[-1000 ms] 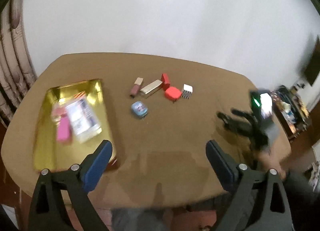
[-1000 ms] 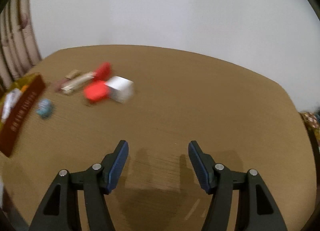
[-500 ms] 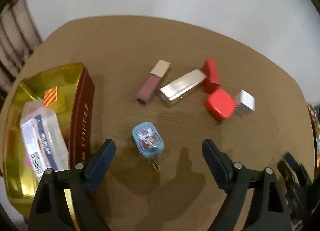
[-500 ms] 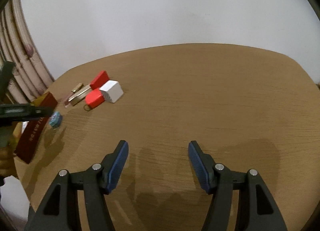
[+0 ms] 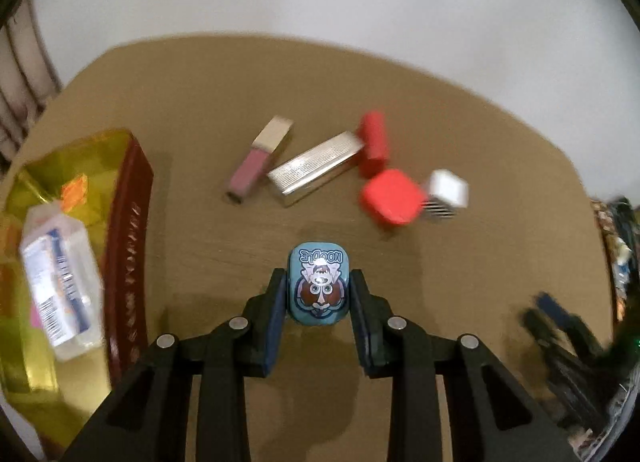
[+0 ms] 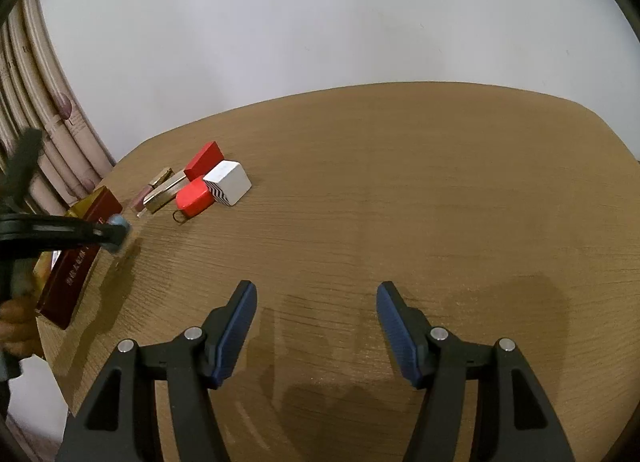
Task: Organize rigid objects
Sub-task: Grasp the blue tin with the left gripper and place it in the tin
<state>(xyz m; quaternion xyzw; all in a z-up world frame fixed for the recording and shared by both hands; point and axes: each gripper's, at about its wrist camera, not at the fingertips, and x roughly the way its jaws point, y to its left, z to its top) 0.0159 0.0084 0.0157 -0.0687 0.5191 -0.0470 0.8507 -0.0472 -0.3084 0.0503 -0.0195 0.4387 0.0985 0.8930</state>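
Note:
A small blue tin (image 5: 319, 286) with a cartoon face lies on the brown table (image 5: 180, 102). My left gripper (image 5: 317, 273) points steeply down at it; its jaws are closing, and the blue pads (image 5: 277, 302) touch both of the tin's sides. Beyond it lie a pink lip-gloss tube (image 5: 258, 160), a ribbed metallic case (image 5: 316, 168), a red box (image 5: 373, 142), a red rounded case (image 5: 390, 196) and a white cube (image 5: 446, 192) with a striped side. My right gripper (image 6: 316, 286) hovers open over bare table, with nothing between its fingers.
A gold tin tray with a dark red wall (image 5: 132, 222) stands at the left and holds a clear plastic packet (image 5: 60, 282) and small coloured items. In the right wrist view the left gripper (image 6: 114, 234) and a hand (image 6: 16, 322) show at the left edge.
My left gripper came down and forward over the blue tin, and its wide-open jaws closed onto the tin's sides. The right gripper turned slightly and stayed open.

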